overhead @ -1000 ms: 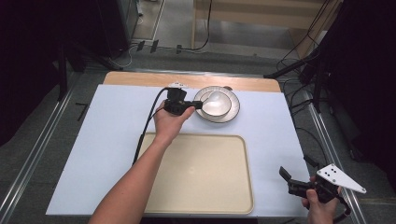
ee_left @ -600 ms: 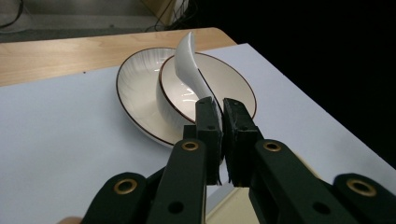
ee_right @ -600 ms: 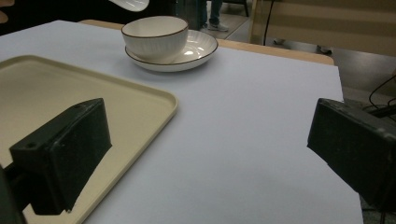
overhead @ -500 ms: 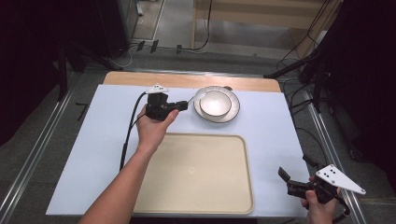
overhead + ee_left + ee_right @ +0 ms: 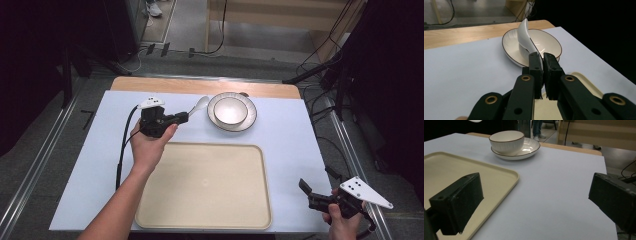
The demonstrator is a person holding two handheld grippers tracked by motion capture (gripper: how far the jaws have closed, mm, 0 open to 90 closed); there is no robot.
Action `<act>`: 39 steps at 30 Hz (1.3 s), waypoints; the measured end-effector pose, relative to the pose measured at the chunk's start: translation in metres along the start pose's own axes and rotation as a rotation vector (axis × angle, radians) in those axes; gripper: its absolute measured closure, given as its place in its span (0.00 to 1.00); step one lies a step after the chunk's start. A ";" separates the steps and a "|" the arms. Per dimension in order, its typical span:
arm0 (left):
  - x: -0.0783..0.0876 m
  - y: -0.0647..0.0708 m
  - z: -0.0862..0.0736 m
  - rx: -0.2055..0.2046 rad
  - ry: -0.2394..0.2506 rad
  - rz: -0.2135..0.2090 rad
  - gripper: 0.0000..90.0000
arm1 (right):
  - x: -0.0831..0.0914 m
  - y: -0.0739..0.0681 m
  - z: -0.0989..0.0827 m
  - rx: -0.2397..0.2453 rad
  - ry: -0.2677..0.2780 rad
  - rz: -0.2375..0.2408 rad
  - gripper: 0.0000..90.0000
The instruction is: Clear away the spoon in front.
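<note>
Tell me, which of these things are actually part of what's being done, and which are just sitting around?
In use:
- white spoon, pinched in the left gripper
- bowl on its plate
- beige tray

Just lying about:
- right gripper, fingers wide open, holding nothing
- cables on the floor

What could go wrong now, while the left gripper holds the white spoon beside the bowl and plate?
1. The left gripper pinches the spoon only at the end of its handle. The spoon is smooth and tilted, so it may slip or turn in the fingers.
2. The spoon is close to the bowl on its plate. A careless swing could knock them.
3. If the spoon drops, it may land beside the tray, on the table.
</note>
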State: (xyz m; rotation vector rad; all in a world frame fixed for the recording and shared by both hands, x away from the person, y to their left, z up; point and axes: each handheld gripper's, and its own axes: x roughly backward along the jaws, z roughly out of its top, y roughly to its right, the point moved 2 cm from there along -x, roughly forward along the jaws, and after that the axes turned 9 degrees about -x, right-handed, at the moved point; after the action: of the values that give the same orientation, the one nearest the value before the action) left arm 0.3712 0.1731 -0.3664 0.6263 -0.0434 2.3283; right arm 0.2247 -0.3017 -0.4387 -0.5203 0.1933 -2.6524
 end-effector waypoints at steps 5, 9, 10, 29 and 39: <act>0.016 0.002 -0.003 -0.007 0.023 0.027 0.97 | 0.001 -0.001 -0.001 0.000 -0.003 0.010 0.00; 0.027 0.003 -0.008 -0.001 0.040 0.040 0.97 | -0.001 -0.002 -0.001 0.004 -0.005 0.011 0.00; 0.030 0.003 -0.010 0.003 0.041 0.040 0.97 | -0.001 -0.003 -0.001 0.004 -0.006 0.011 0.00; 0.066 0.013 -0.063 0.038 0.068 0.107 0.97 | -0.002 -0.007 -0.003 0.022 -0.025 0.010 0.00; 0.077 0.018 -0.092 0.073 0.072 0.132 0.97 | -0.003 -0.008 -0.004 0.019 -0.031 0.004 0.00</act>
State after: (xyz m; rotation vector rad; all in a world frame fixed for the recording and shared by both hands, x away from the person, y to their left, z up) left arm 0.2723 0.2272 -0.4105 0.5900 0.0345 2.4879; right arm 0.2233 -0.2931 -0.4415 -0.5538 0.1595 -2.6383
